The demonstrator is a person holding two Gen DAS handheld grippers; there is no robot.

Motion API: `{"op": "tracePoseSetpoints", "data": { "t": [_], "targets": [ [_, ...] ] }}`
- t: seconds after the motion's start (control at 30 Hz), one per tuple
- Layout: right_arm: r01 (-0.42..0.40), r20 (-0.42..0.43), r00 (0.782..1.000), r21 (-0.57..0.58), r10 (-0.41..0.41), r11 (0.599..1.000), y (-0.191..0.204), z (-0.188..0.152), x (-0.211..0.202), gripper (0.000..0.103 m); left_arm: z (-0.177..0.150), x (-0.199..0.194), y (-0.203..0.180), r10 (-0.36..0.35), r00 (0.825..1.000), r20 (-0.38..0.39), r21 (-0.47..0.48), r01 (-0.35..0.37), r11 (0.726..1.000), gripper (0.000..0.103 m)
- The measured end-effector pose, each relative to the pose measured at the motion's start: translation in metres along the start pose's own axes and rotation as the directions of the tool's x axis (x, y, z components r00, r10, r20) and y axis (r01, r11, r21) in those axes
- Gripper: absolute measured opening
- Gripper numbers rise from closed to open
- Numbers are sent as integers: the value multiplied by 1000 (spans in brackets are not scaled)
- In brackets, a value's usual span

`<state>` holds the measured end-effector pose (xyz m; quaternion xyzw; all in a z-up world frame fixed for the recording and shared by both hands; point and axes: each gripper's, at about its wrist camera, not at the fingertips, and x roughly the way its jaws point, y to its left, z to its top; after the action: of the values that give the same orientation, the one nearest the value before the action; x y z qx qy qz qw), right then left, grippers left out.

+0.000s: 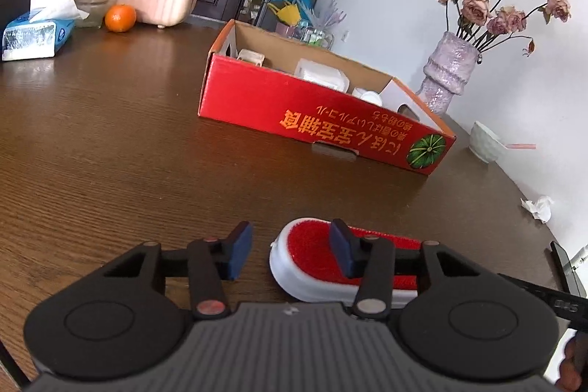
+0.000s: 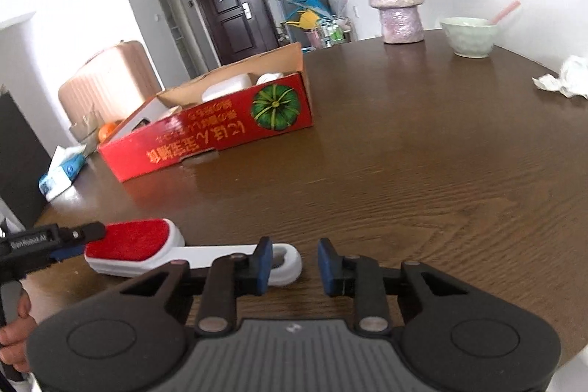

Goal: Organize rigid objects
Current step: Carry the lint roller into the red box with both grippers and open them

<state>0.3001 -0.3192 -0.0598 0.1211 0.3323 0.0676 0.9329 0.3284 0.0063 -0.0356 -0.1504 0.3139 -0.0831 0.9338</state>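
While white items already sat in the red box (image 1: pixel 294 101), both grippers, left (image 1: pixel 290 252) and right (image 2: pixel 295 265), gaped wide beside the unpacked lint brush (image 2: pixel 147 245).

left wrist: low, close over table (image 1: pixel 110 142), facing red box (image 1: pixel 312 109) | right wrist: same, from its right; both share lint brush (image 2: pixel 147 247)

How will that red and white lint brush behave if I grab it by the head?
The lint brush looks like rigid plastic, so it should probably lift without flexing. Its long handle sticks out sideways, so it may tilt handle-down. The red pile may compress slightly under the left tool, whose jaws are open.
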Motion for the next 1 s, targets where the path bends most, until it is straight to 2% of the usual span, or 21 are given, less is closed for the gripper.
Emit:
{"op": "tracePoseSetpoints", "data": {
  "t": [0.17,0.27,0.37,0.47,0.53,0.67,0.77,0.83,1.0],
  "targets": [
    [4,-16,1000,40,-4,999,-4,5,4,24,-3,-4,-3,-12,1000,-22,33,13,999,48],
    [-7,-24,1000,49,8,999,-5,5,7,21,-4,-4,0,-46,998,-37,-15,45,999,48],
    [-61,-17,998,112,64,992,-15,4,10,15,-5,-3,5,-57,997,-53,-77,53,996,48],
    [-90,-12,996,154,93,984,-20,3,10,14,-5,-6,7,-60,997,-52,-105,54,993,44],
    [-82,0,997,177,83,981,-20,1,9,14,-7,-11,8,-67,997,-46,-122,61,991,42],
    [-59,22,998,151,57,987,-9,-3,2,15,-4,-23,4,-54,999,-5,-106,53,993,42],
    [-70,69,996,145,60,987,-3,6,-8,15,15,-26,-2,-68,997,36,-85,71,994,42],
    [-76,107,992,152,60,985,-1,20,-11,15,39,-23,-7,-81,994,68,-68,86,994,42],
    [-105,195,978,148,75,983,13,80,1,15,105,-8,-18,-86,982,166,-27,92,995,42]
  ]
}}
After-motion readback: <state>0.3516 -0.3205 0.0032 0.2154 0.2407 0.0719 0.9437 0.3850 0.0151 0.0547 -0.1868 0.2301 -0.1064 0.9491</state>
